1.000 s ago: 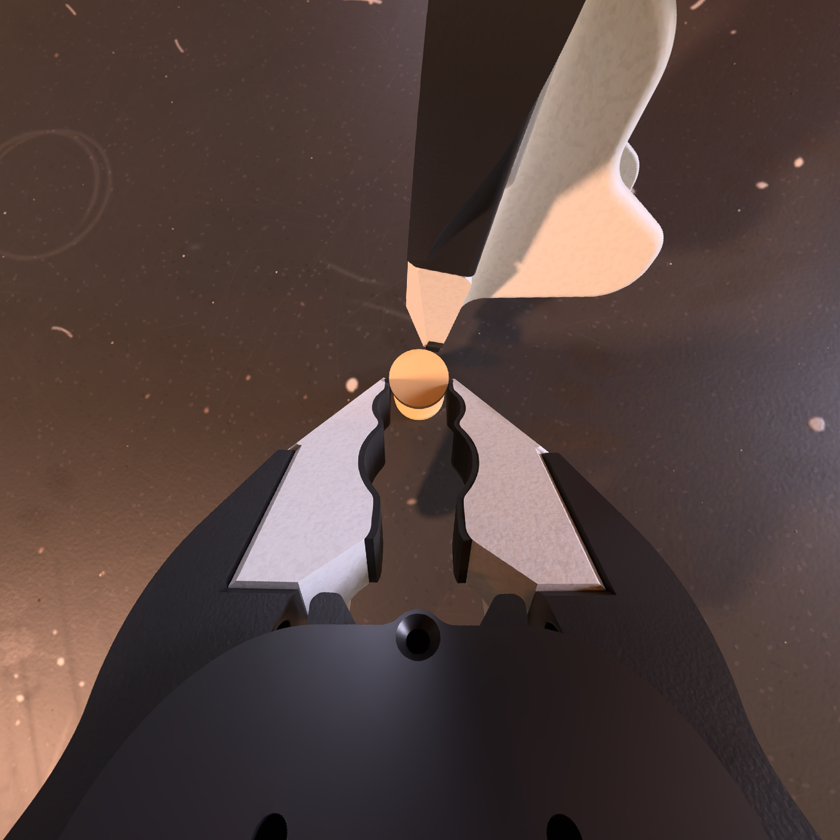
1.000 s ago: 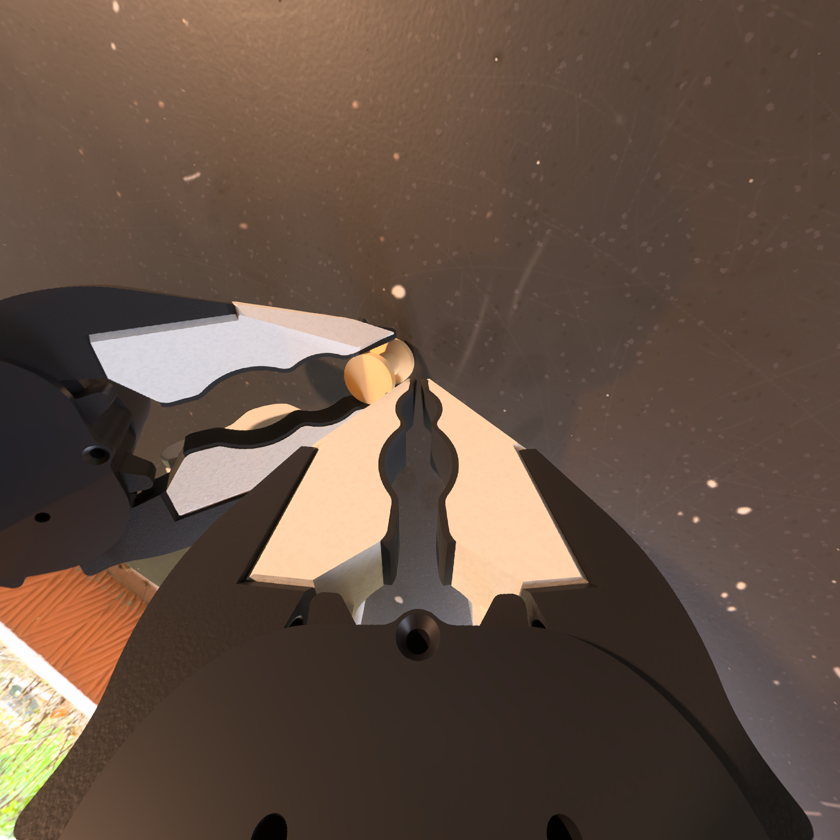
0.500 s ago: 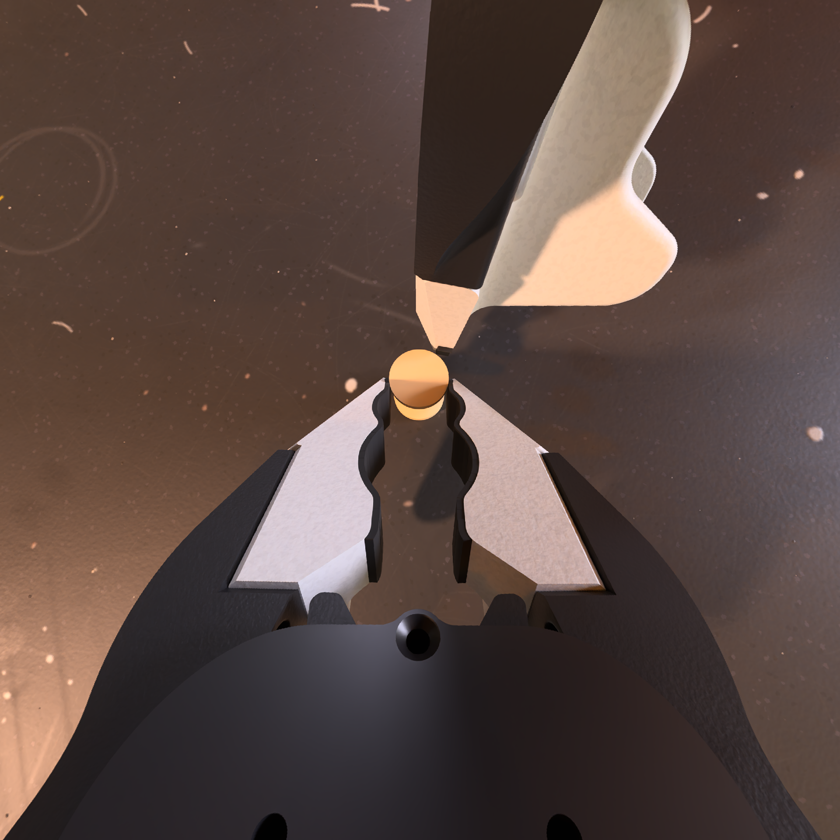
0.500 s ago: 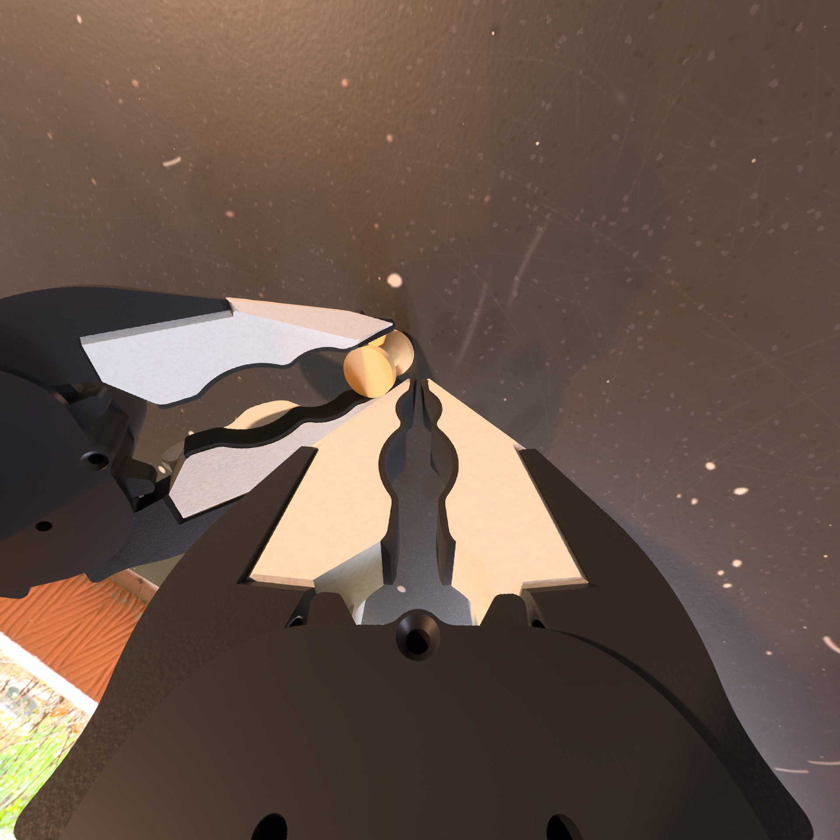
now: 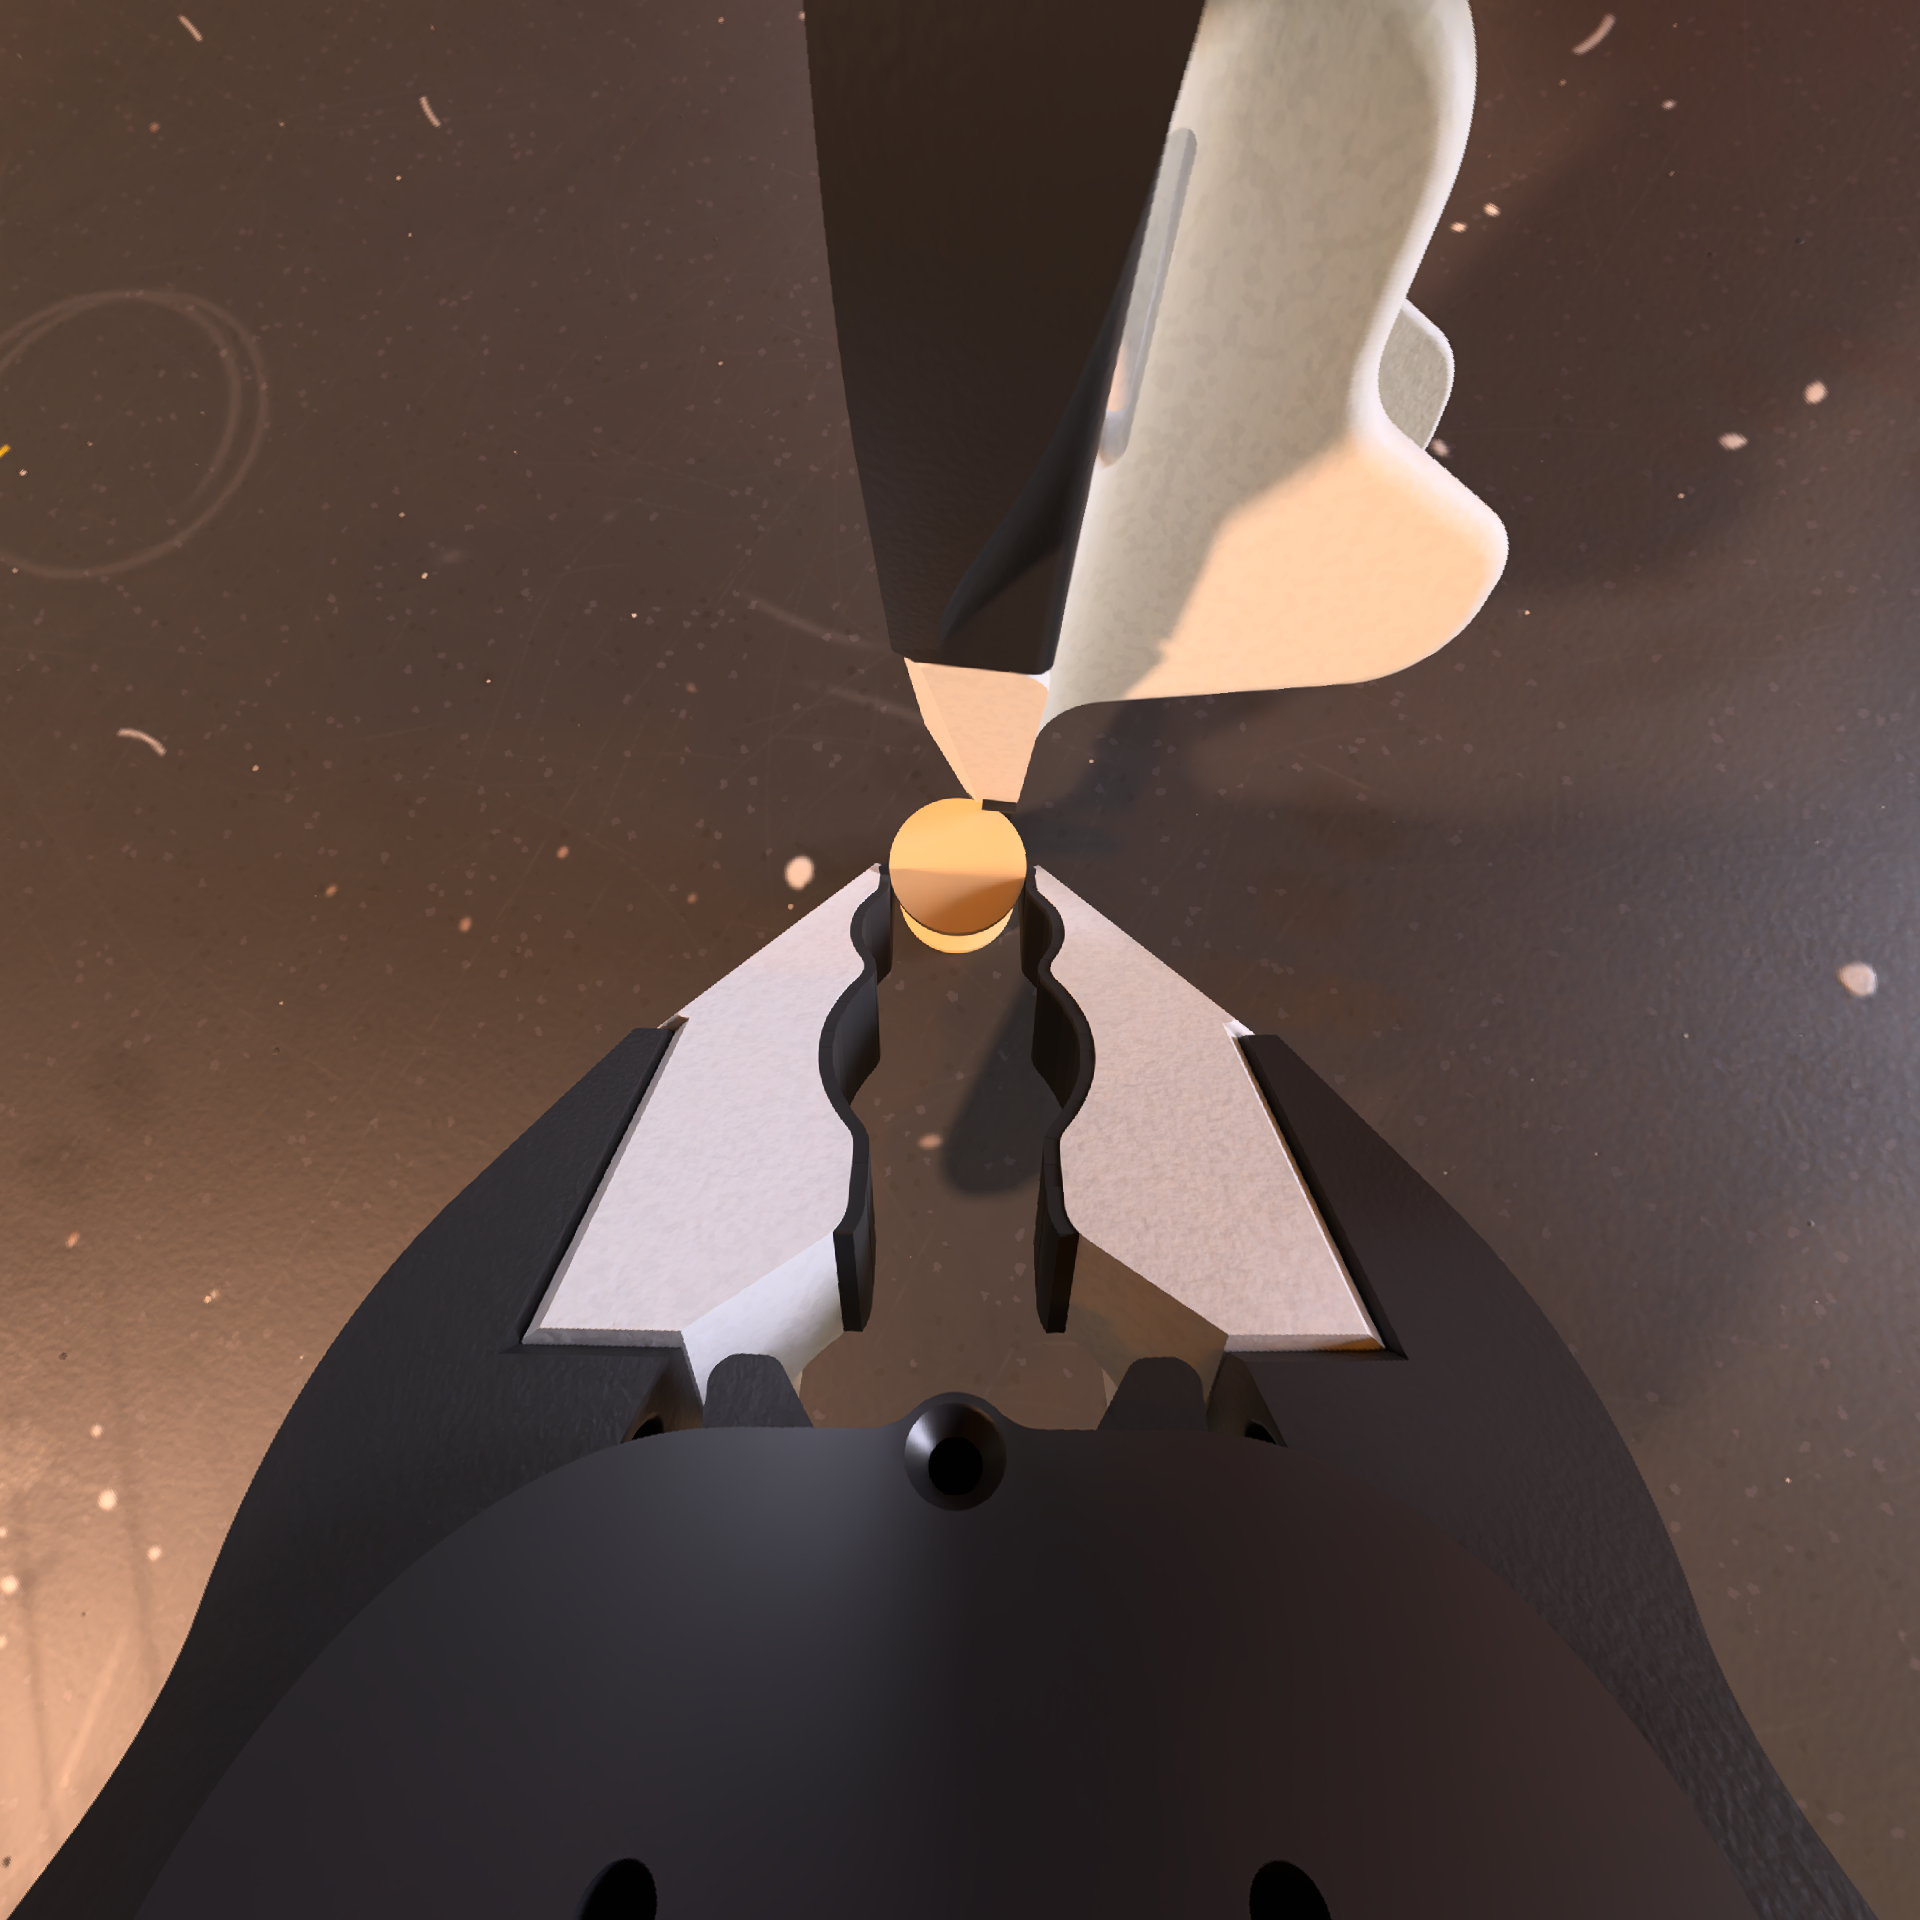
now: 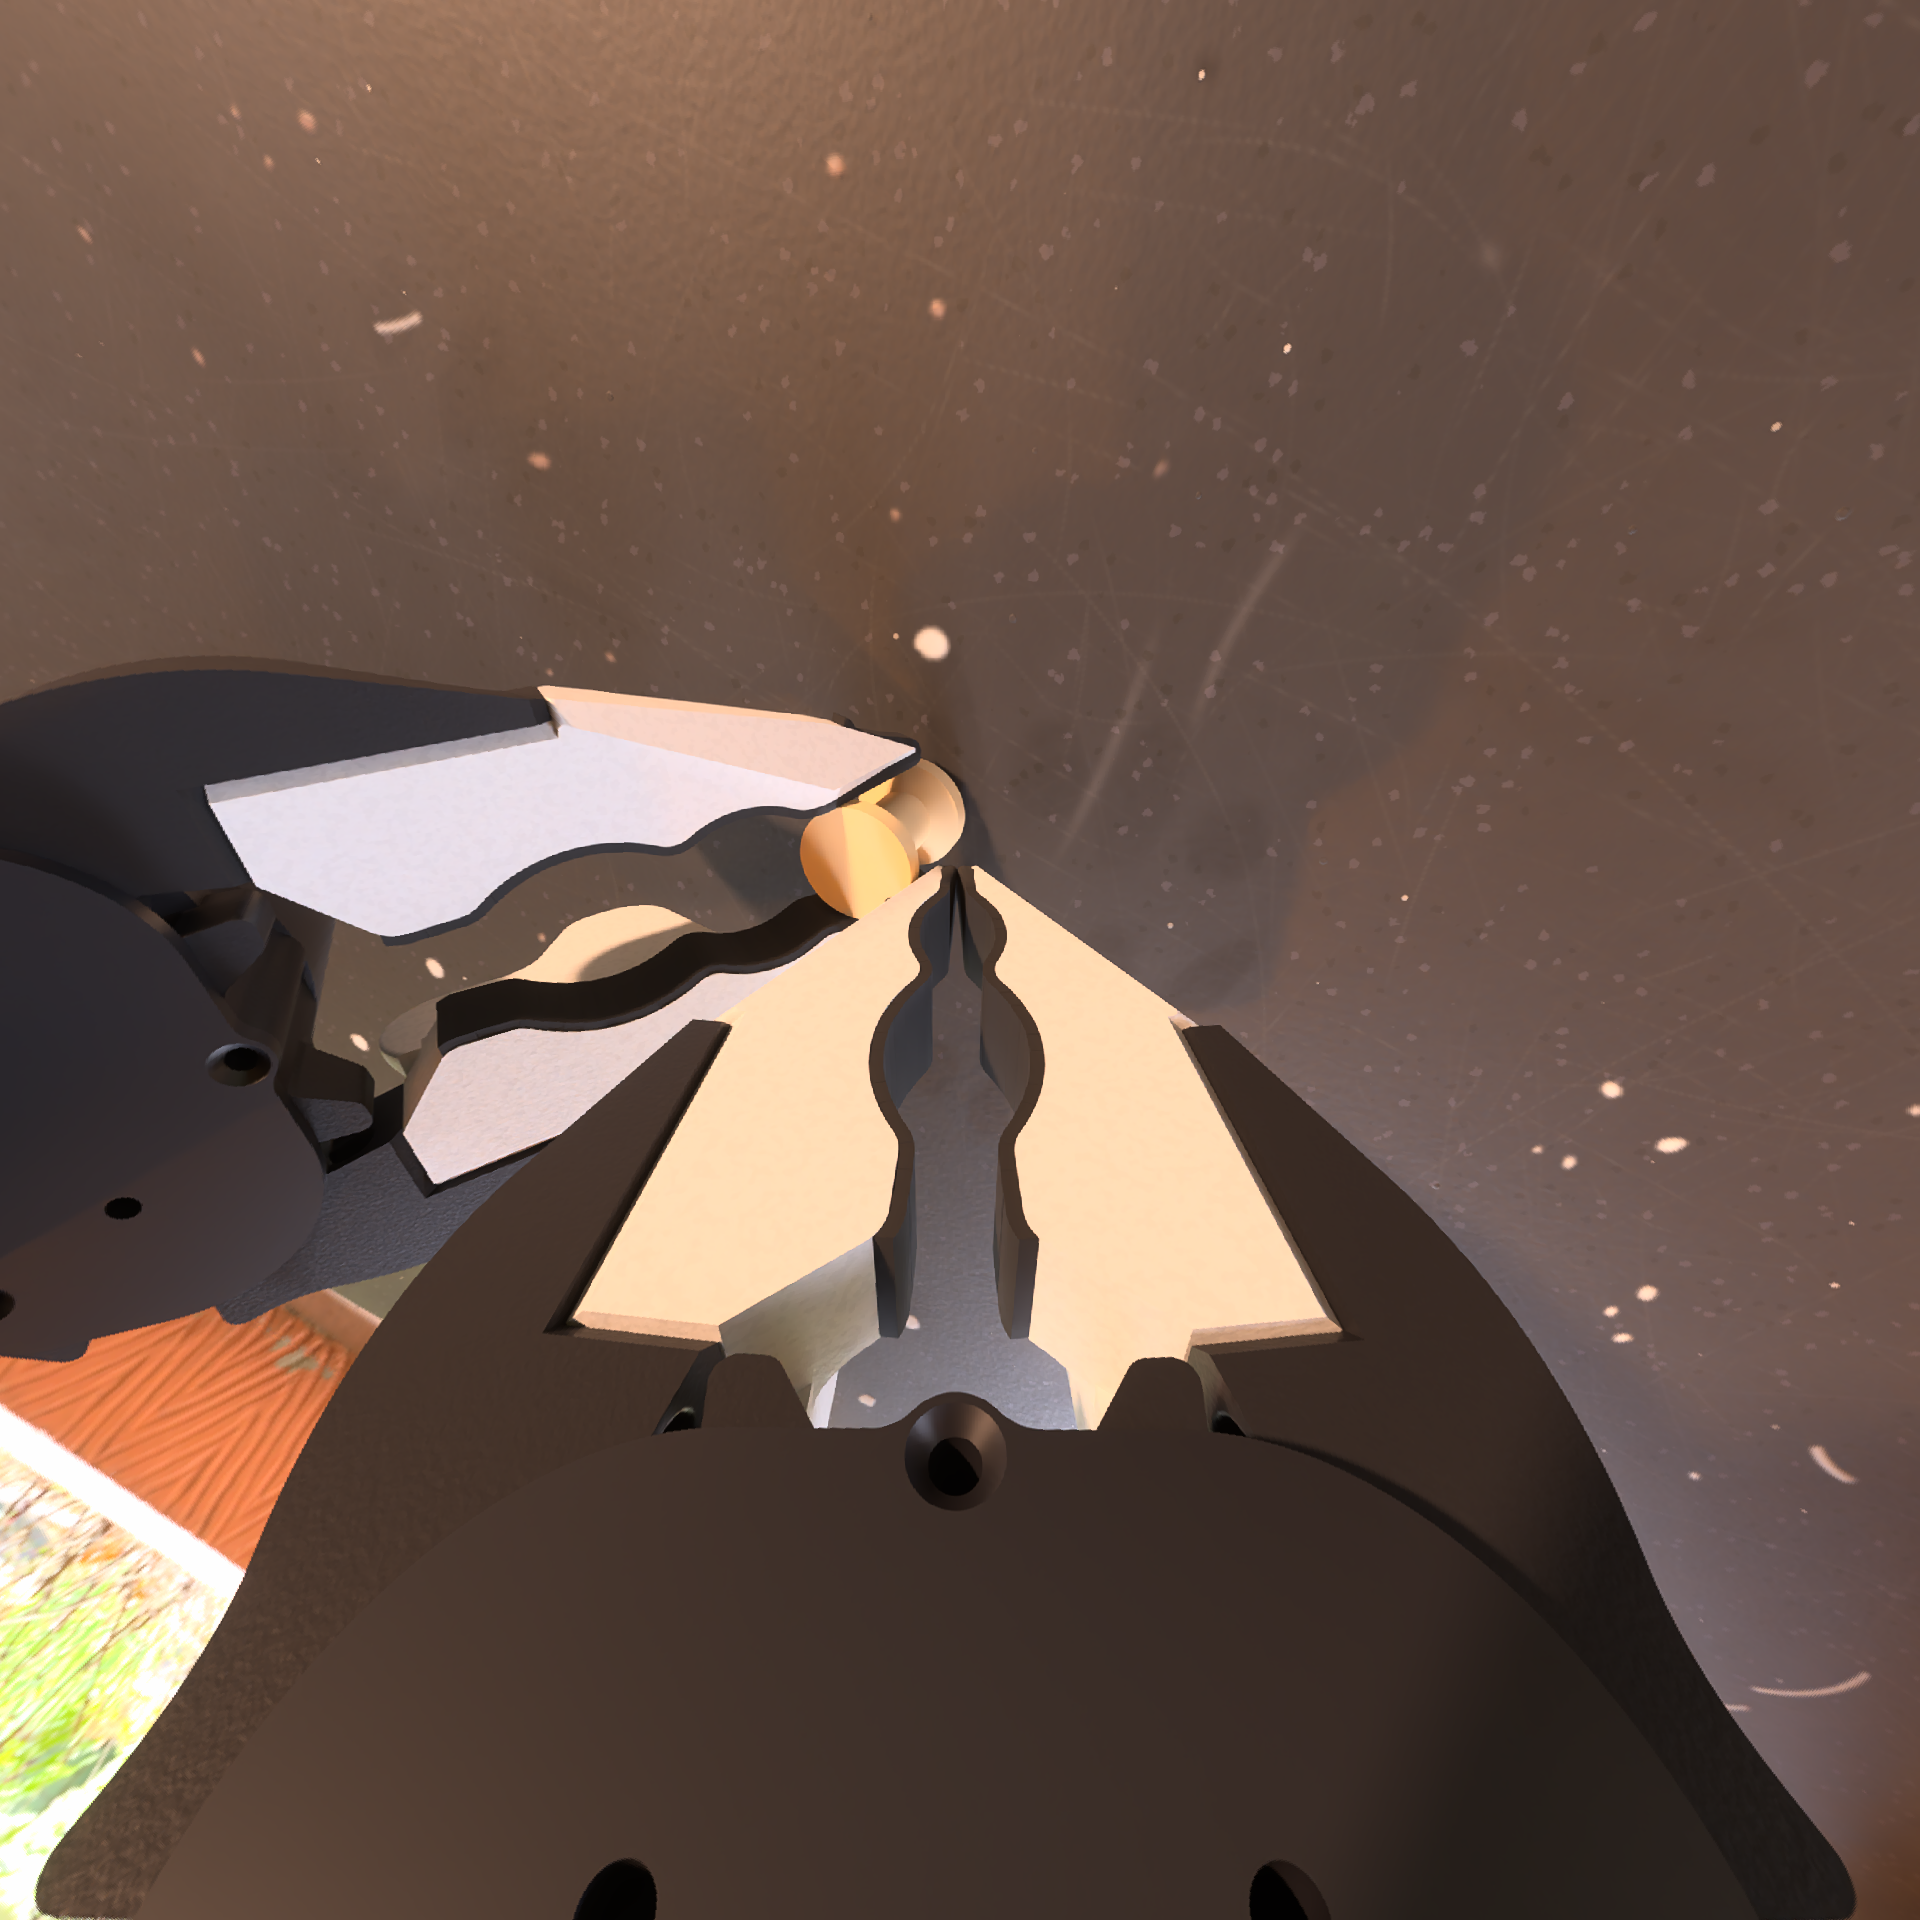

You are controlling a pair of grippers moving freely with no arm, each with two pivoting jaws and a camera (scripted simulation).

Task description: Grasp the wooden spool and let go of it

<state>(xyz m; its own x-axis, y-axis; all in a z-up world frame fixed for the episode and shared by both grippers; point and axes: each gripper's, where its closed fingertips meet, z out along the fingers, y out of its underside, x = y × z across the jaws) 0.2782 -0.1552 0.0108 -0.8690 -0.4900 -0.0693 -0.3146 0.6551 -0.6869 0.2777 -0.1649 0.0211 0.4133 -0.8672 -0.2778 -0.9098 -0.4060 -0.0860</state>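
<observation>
1. Your left gripper (image 5: 956, 894) has the wooden spool (image 5: 957, 871) caught between the very tips of its two fingers; both pads press the spool's sides, so the tongs are clamped on it.
2. In the left wrist view you see the spool end-on, a round pale-orange face right at the far end of the fingers, with a second rim peeking out just below it.
3. Behind the tips, the gap between the left fingers stays wide and shows the dark speckled tabletop (image 5: 416, 623) underneath.
4. Your right gripper (image 6: 954, 873) has its fingers drawn together, the tips meeting with nothing held between them.
5. In the left wrist view the right gripper (image 5: 987, 769) comes in from the far side, its pointed tip just beyond the spool's far edge; you cannot tell whether it touches.
6. From the right wrist view, the spool (image 6: 862, 857) sits just left of and beyond your right tips, pinched by the left gripper (image 6: 883, 831), which reaches in from the left.
7. At the near left corner of the right wrist view you see an orange-red patterned surface (image 6: 177, 1392) past the table's edge.
</observation>
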